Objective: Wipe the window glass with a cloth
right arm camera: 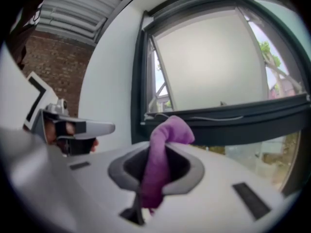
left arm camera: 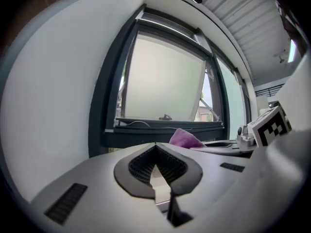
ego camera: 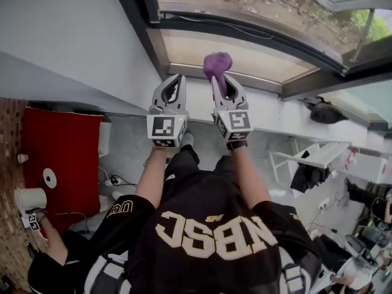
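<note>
1. a pale wall (ego camera: 67, 35) ran off to the left of the left gripper (left arm camera: 156, 161).
2. the window glass (ego camera: 245, 57), a frosted pane tilted open, stood ahead of both grippers, beyond their jaw tips.
3. a dark window frame (left arm camera: 109, 96) bordered the pane. its lower bar lay straight ahead of the jaws in both gripper views.
4. the left gripper was held up beside the right gripper (right arm camera: 155, 171), the two pointing the same way towards the pane. its jaws were pressed together with nothing between them.
5. the right gripper sat just to the right of the left one, its jaws clamped on the cloth.
6. the purple cloth (right arm camera: 163, 144) was pinched between the right gripper's jaws. a bunched end stuck out past the jaw tips towards the bottom of the pane, and a shorter end hung back behind the pinch. whether it touched the glass could not be told.
</note>
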